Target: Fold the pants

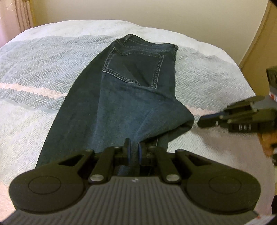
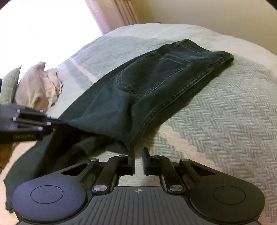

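Jeans (image 1: 121, 97) pinched in left gripper (image 1: 134, 148); right gripper (image 2: 138, 155) beside.

Soft daylight, even across the bedspread (image 1: 43, 57). Source is the window (image 2: 43, 26) by the curtain (image 2: 124, 12) in the right wrist view: fully blown out, no detail, and its glare washes the near bedding. Jeans (image 1: 131, 83) read very dark, stitching visible, folds low contrast. Faint shadow under the denim's right edge. Both views: heavy fisheye bowing, bed edge curves, dark vignette in the corners. Right gripper (image 1: 206, 121) shows motion blur in the left wrist view; left gripper (image 2: 52, 121) is soft too. Mild compression noise overall.
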Demonstrator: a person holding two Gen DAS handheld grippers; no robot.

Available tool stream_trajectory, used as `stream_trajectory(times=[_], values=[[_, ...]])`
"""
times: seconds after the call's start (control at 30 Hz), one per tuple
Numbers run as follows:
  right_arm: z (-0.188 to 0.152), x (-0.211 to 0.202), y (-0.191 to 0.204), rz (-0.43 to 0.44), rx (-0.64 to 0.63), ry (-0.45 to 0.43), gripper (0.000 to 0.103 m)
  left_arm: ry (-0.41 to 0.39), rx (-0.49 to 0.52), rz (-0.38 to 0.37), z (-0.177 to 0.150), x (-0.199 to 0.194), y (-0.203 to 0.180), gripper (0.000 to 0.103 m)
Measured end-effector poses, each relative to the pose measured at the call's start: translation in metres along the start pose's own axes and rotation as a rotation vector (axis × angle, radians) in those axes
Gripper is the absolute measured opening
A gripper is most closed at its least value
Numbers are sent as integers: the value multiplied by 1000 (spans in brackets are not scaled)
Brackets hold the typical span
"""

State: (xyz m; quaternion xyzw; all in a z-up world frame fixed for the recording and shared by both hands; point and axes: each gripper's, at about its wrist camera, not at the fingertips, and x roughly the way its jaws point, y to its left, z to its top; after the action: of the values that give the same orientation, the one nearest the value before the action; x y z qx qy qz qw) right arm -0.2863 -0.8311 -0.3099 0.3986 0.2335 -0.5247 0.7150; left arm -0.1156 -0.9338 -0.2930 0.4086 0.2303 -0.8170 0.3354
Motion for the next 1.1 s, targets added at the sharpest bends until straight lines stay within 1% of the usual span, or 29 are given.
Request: stream_trajectory(times=[0.03, 0.07, 0.1, 0.23, 0.3, 0.37, 0.4, 0.47, 0.5, 0.53, 0.57, 0.67, 0.7, 0.73, 0.8, 0.83, 0.9, 1.03, 1.1], values=[[-1, 2, 4, 2, 22, -5, 51, -3, -1, -2, 1, -1, 1, 6], [-1, 5, 6, 11, 48, -11, 68, -5, 0, -5, 1, -1, 1, 6], [-2, 8, 9, 19, 67, -26, 81, -7, -3, -7, 2, -2, 2, 6], [4, 27, 27, 33, 97, -95, 81, -7, 2, -26, 3, -2, 4, 6], [8, 43, 35, -5, 69, -111, 81, -15, -2, -35, 3, -3, 5, 6], [11, 56, 35, -25, 63, -128, 81, -30, -9, -49, 3, -4, 5, 6], [11, 60, 33, -39, 47, -133, 81, -38, -11, -51, 3, -5, 5, 6], [10, 59, 26, -102, 1, -126, 74, -47, 5, -47, 3, -5, 1, 6], [8, 57, 23, -125, -34, -105, 56, -48, 23, -40, 2, -5, -3, 6], [4, 51, 19, -173, -75, -80, 30, -46, 39, -35, 1, -3, -6, 6], [1, 46, 13, -208, -94, -55, 27, -43, 60, -27, 1, -2, -9, 6], [-10, 27, -5, -205, -104, -2, 27, -33, 99, -25, -5, 2, -17, 6], [-11, 22, -4, -205, -122, -2, 23, -34, 107, -27, -8, 1, -21, 6], [-12, 17, -1, -198, -144, -3, 14, -36, 114, -25, -10, -1, -23, 6], [-9, 15, 5, -183, -157, 21, 5, -43, 136, -33, -16, -8, -34, 6], [-8, 16, 7, -179, -151, 37, 4, -42, 156, -31, -20, -9, -40, 6], [-8, 19, 5, -183, -152, 41, 4, -27, 196, -19, -29, -7, -52, 7], [-14, 13, -5, -189, -137, 63, 6, 27, 188, -4, -44, 10, -56, 9], [-16, 3, -8, -232, -111, 80, 6, 57, 164, 1, -51, 21, -52, 10]])
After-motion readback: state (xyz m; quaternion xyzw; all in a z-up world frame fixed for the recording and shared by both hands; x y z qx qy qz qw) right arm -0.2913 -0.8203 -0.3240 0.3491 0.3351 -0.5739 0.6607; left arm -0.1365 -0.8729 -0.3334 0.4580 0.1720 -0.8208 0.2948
